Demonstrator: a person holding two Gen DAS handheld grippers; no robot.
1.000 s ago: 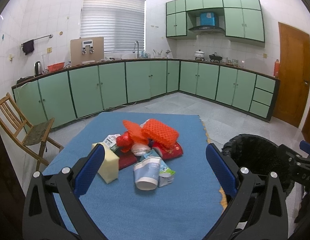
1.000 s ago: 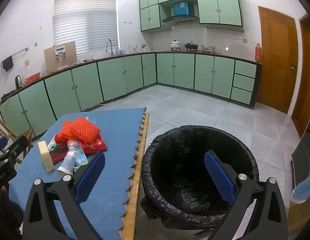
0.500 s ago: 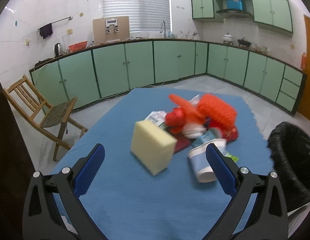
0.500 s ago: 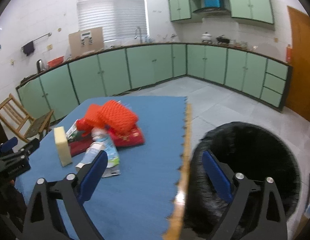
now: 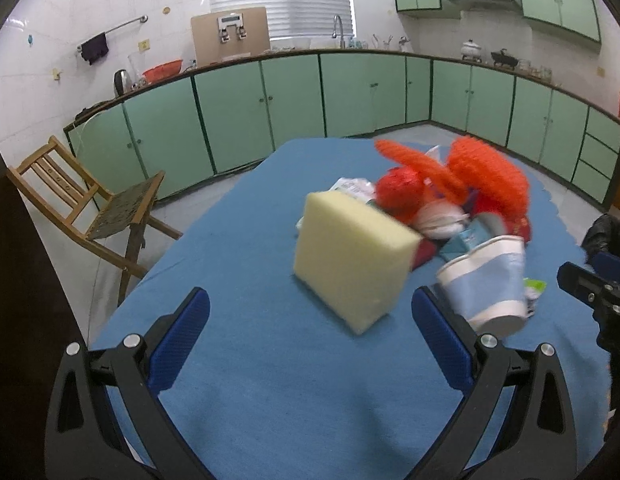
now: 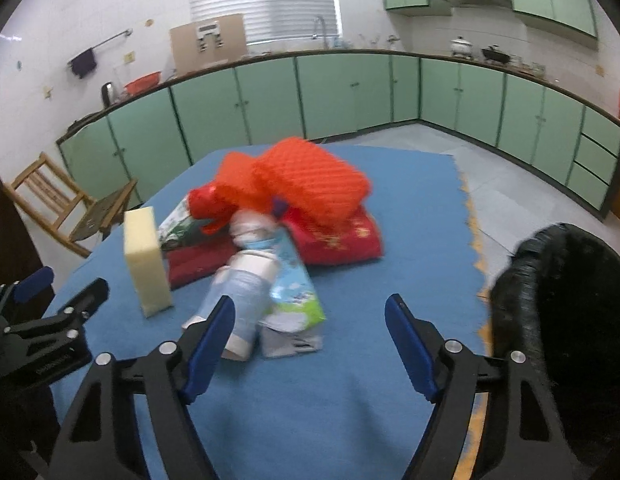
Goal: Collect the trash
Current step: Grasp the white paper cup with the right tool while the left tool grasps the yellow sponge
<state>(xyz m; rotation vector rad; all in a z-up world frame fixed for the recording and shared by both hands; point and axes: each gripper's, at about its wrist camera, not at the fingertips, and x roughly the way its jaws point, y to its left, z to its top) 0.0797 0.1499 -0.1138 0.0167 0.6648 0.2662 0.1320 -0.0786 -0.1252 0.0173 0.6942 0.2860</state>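
Left wrist view: we are bringing the left tongs (image 5: 310, 320) in over the blue worktop (image 5: 249, 392), blue pads spread wide with nothing between them, and lining them up on the yellow sponge block (image 5: 350, 264) standing on edge just ahead. Behind it the rest of the trash is lying in one heap — orange mesh sponges (image 5: 486, 176), a red packet (image 6: 338, 240) underneath, a white-and-blue paper cup (image 5: 486, 284) tipped on its side and a flattened carton (image 6: 295, 280) beside it.

In the right wrist view we are holding the right tongs (image 6: 310, 336) just short of the cup and carton; the jaws are closing, yet nothing is sitting between the pads so far. The black-lined bin (image 6: 558, 300) is standing off the worktop's right edge, near the heap.

We are judging this to be the approach step — no item is lifted yet, and the whole pile is waiting on the worktop. The next move is asking for each pair of tongs to straddle one piece: the left around the sponge's narrow faces, the right around the cup's body, which may roll or crush if pinched hard. Motion blur is softening the cup's rim, so we cannot tell exactly how it lies.
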